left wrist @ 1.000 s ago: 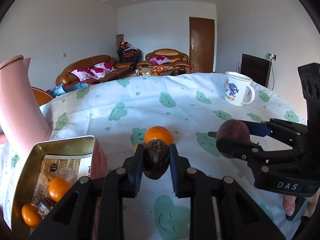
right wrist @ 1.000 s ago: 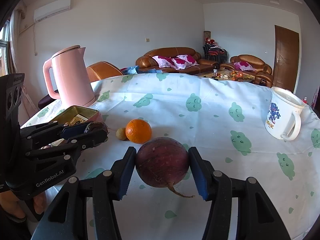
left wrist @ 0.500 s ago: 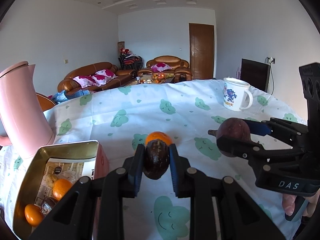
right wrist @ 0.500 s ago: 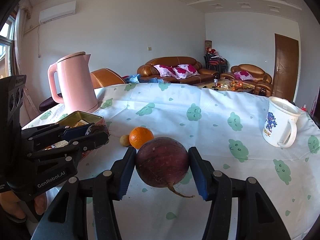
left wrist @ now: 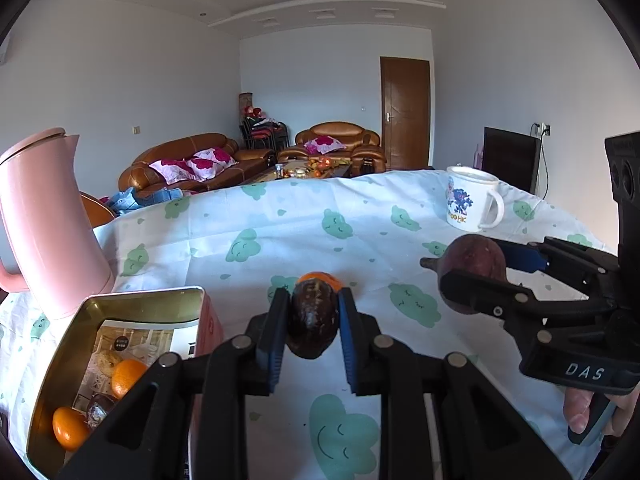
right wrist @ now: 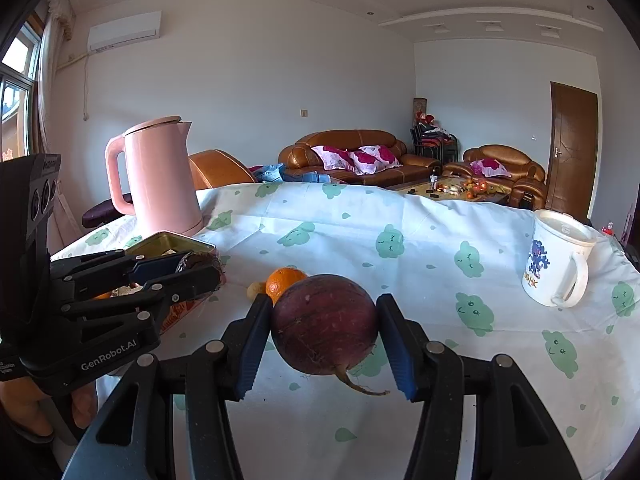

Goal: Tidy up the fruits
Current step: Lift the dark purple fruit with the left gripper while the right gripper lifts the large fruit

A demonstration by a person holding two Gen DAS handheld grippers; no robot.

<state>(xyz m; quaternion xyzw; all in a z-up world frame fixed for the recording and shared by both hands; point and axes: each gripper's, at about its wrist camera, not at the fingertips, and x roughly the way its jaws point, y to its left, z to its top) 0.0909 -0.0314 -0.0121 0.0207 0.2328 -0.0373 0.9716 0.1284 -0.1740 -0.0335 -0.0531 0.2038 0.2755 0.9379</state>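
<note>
A: Biggest first. Table (right wrist: 400, 420) with a cloud-print cloth; pink kettle (right wrist: 160, 176) upright at far left.

B: Tin (left wrist: 120, 304)?

A: Open, just in front of the kettle. Two oranges (left wrist: 69, 428) and a dark wrapped piece inside, on a printed sheet. What the rest in there is, can't tell.

B: Mug (right wrist: 556, 260)?

A: White, upright at far right, handle on the right in both views. Well apart from the tin.

B: Grippers.

A: Right gripper (right wrist: 325, 340) is clamped on a dark red round root (right wrist: 324, 322), pads pressing on its left and right sides. It's held above the cloth. The thin tail points down and to the right in the right wrist view; in the left wrist view a stubby end points left, toward the left gripper, so its axis runs roughly along the fingers.

B: Left gripper (left wrist: 313, 324)?

A: Closed tight on a small dark brown wrinkled fruit (left wrist: 312, 320), an oblong one. Long axis runs up and down between the pads, narrower end at the bottom, clear of the cloth. It's just right of the tin's near corner.

B: Loose fruit?

A: One orange (right wrist: 282, 282) on the cloth mid-table, behind both held pieces. A small yellowish fruit (right wrist: 256, 289) sits just left of it, touching or nearly so.

B: Hands?

A: Fingers (left wrist: 580, 408) show under the right gripper's handle.
</note>
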